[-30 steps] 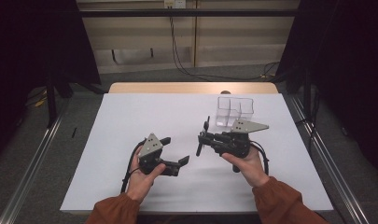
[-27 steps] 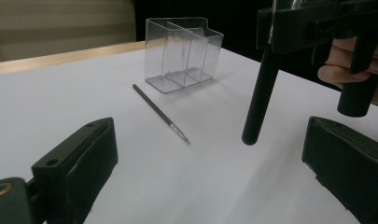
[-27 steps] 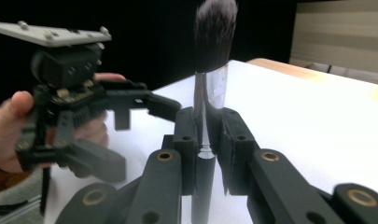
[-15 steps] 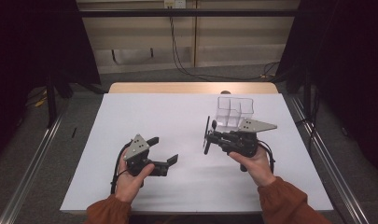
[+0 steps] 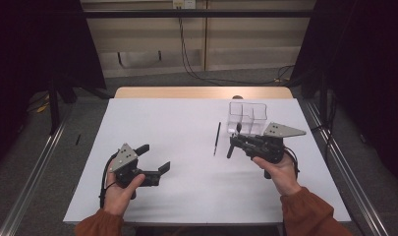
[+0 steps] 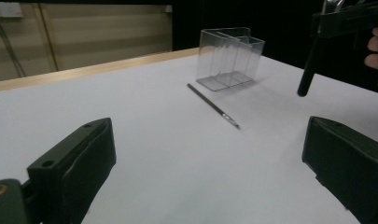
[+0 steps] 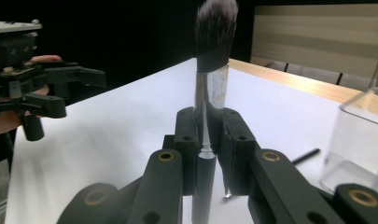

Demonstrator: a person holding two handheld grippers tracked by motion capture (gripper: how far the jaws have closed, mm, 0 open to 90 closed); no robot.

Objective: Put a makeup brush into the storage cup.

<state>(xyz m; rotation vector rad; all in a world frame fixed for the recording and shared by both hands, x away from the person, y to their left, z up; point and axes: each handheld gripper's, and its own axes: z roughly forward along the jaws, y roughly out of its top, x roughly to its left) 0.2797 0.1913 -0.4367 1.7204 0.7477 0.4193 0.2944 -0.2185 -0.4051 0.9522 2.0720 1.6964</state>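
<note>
Wide bare table (image 5: 186,118) between open left gripper (image 5: 155,158) and pencil (image 5: 216,139)

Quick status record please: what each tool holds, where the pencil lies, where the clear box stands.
right tool: shut on black-handled makeup brush with silver ferrule, bristles up
left tool: open, holding nothing, over white table
thin dark pencil: flat on table, untouched, left of box
clear plastic compartment box: upright, far right of table, nothing seen inside
</note>
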